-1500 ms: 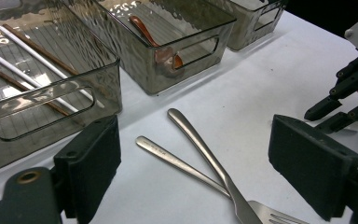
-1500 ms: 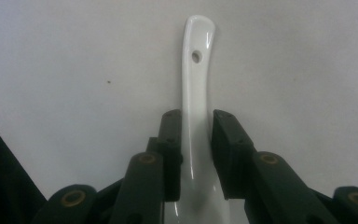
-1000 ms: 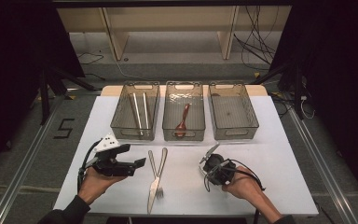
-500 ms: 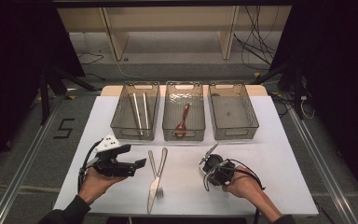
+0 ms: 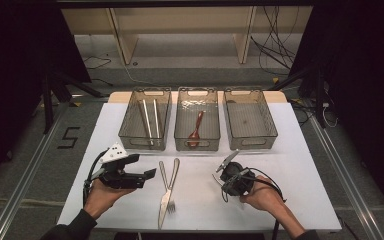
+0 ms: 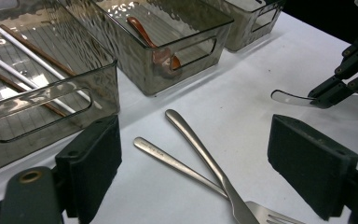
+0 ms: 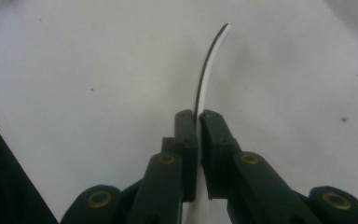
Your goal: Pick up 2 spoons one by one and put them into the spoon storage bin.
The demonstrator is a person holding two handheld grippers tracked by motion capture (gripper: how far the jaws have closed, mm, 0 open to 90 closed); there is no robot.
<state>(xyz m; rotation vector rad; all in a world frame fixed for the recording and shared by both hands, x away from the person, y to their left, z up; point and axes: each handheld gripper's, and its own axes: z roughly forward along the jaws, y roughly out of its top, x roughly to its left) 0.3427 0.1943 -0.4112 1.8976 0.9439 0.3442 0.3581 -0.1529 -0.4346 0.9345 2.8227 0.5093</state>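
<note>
My right gripper [image 5: 226,169] [image 7: 197,125] is shut on a thin, curved silvery utensil [image 5: 229,160] [image 7: 208,65], held edge-on just above the white table; the left gripper view has it as a flat, shiny tip [image 6: 289,98]. My left gripper [image 5: 149,175] [image 6: 198,165] stands open and empty at the left and points toward a steel knife [image 5: 165,200] [image 6: 200,144] and fork [image 5: 166,186] [image 6: 168,158] that lie crossed on the table between the hands. A brown spoon [image 5: 196,127] [image 6: 142,28] lies in the middle bin [image 5: 197,145]. Chopsticks [image 5: 149,117] [image 6: 32,60] lie in the left bin [image 5: 143,142].
The right bin [image 5: 251,140] of the three clear smoky bins holds nothing. The white table top [image 5: 305,170] ends close to the person's hands at the front. Beyond the bins are wooden shelf legs [image 5: 120,35] and floor cables [image 5: 272,47].
</note>
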